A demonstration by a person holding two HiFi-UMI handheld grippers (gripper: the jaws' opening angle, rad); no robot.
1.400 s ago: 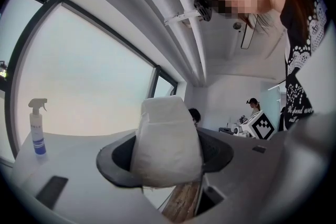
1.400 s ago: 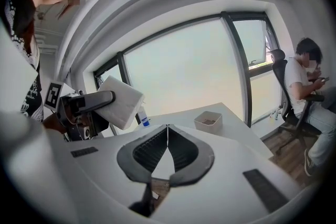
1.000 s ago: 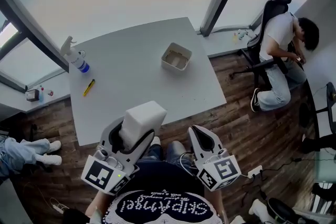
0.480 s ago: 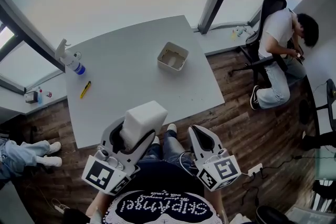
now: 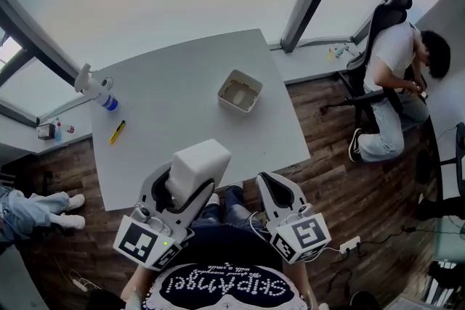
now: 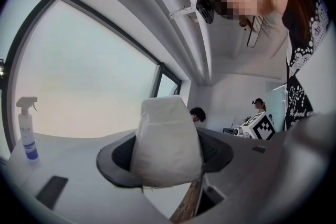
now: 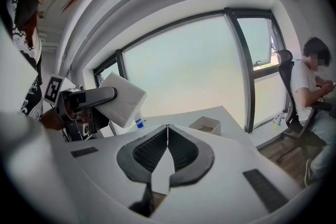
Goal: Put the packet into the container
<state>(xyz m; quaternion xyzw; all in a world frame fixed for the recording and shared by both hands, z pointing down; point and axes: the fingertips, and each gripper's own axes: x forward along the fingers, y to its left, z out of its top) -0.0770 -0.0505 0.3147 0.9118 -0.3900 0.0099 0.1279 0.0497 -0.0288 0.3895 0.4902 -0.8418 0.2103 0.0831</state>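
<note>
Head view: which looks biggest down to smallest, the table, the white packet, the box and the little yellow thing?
1. Table
2. Packet, though it is much nearer the camera, so its lead over the container is unsure
3. Container
4. Yellow tool

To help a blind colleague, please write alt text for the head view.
From above, the left gripper holds a white packet near the person's body; the right gripper beside it is shut and empty. Ahead, an open container stands on a grey table, a spray bottle near its left edge.
</note>
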